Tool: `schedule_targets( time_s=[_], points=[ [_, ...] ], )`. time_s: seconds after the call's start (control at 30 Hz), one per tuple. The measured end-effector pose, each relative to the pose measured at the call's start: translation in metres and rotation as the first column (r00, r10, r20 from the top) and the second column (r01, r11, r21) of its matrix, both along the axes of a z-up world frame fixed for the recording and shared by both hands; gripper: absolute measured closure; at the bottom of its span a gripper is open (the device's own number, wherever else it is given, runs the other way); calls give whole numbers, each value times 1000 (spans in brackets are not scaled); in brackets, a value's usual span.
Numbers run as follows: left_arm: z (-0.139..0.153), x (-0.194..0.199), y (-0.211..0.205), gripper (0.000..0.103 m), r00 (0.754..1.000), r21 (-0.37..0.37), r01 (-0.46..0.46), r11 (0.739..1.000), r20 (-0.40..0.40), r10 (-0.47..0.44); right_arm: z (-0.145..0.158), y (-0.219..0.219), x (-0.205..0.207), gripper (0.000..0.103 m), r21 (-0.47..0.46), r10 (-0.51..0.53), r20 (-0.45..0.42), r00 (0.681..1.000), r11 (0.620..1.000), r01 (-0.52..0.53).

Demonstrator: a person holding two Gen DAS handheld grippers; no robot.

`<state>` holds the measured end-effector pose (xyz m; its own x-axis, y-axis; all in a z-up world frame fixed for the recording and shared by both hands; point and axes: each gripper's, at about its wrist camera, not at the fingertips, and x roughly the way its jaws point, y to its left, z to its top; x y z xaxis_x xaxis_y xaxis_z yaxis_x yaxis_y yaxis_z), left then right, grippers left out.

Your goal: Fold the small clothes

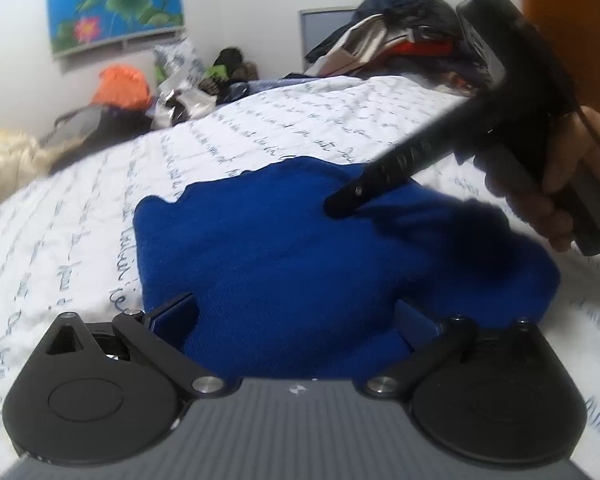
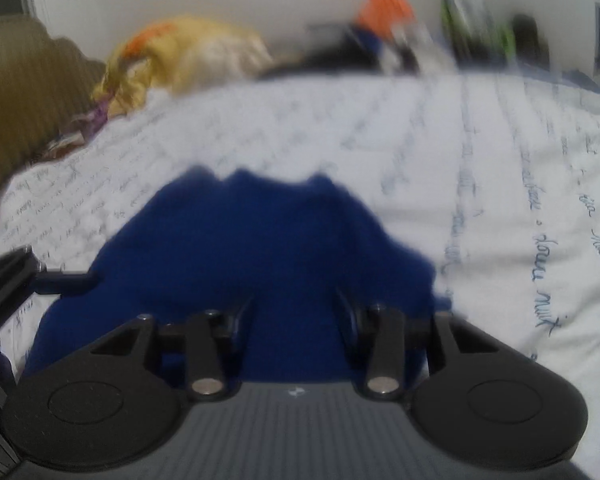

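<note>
Fuzzy blue knit garment (image 1: 284, 248) on script-printed sheet (image 1: 80, 220).

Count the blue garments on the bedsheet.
1: a blue knit garment on the white bedsheet, between the left gripper and the right gripper. Others could sit unseen in the pile behind.

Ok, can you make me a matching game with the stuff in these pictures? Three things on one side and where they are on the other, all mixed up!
Things:
1. blue garment
2. lotus picture
3. pile of clothes

Places:
A. hanging on the wall
B. heaped at the far edge of the bed
C. lying on the bedspread with writing on it, under both grippers

Pairs: 1-C, 2-A, 3-B
</note>
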<state>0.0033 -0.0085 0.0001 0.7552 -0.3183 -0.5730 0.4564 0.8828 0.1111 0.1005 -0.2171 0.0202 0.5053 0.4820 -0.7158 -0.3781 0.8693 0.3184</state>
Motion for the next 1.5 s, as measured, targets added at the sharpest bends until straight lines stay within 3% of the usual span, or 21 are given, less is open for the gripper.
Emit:
schedule_targets(
  time_s=[0.1,0.23,0.37,0.47,0.53,0.6,0.67,0.73,0.83,0.9,0.97,1.03,1.1,1.13,1.17,1.2,1.23,1.3,1.4,1.43,1.5],
  points=[
    [13,-17,15,3,1000,-50,-30,998,-5,29,21,3,-7,60,-81,-55,-12,998,995,54],
    [19,-60,42,3,997,-82,-74,994,1,75,42,-23,-47,53,52,-69,-3,998,996,69],
    [13,-91,40,6,1000,-1,-9,1000,0,9,33,-58,-47,51,201,-125,-132,983,968,150],
    [1,-93,29,11,1000,101,20,995,16,-21,23,-55,-30,50,197,-137,-166,977,966,169],
    [-8,-84,28,15,1000,115,-7,993,6,6,16,-42,-20,51,176,-111,-173,979,974,142],
    [-8,-74,38,19,999,53,-38,998,-35,40,9,-21,-12,73,29,-81,-123,989,996,85],
    [-8,-69,45,19,996,13,-52,999,-74,53,9,-10,-6,87,-63,-34,-13,999,997,33],
    [-9,-68,51,19,994,-10,-60,998,-93,58,4,-9,3,88,-130,-44,49,998,990,50],
    [-4,-70,64,21,986,-85,-75,994,-156,61,5,-21,-2,85,-25,-95,-18,995,995,94],
    [2,-72,82,16,971,-223,-97,970,-235,43,14,-38,-18,71,73,-131,-92,987,988,138],
    [2,-66,101,15,942,-383,-156,911,-335,20,22,-61,-47,35,218,-150,-126,981,960,175],
    [0,-59,114,15,913,-487,-218,845,-407,1,24,-70,-72,31,302,-96,-182,979,942,149],
    [-3,-47,118,19,889,-546,-256,798,-456,-27,23,-66,-89,33,323,-43,-217,975,940,114],
    [-4,-41,116,24,880,-560,-268,784,-473,-37,21,-60,-94,44,309,-23,-224,974,947,93],
    [-4,-35,113,41,873,-554,-272,787,-485,-40,17,-53,-96,57,274,-8,-232,973,959,73],
    [-4,-30,107,74,866,-524,-279,805,-499,-25,12,-46,-96,91,234,2,-246,969,971,57],
    [-5,-25,103,88,854,-477,-293,829,-521,2,9,-41,-96,97,210,3,-250,968,976,51],
    [3,-23,106,89,847,-442,-290,849,-531,13,16,-38,-96,98,227,28,-236,971,973,27],
    [12,-32,112,86,878,-360,-237,902,-478,40,25,-37,-102,98,187,45,-213,976,982,-4],
    [9,-33,111,85,875,-336,-232,913,-482,45,17,-33,-104,98,126,52,-234,971,992,-23],
    [10,-37,111,76,886,-338,-215,916,-462,38,7,-37,-107,97,158,62,-207,976,987,-29]
  ],
)
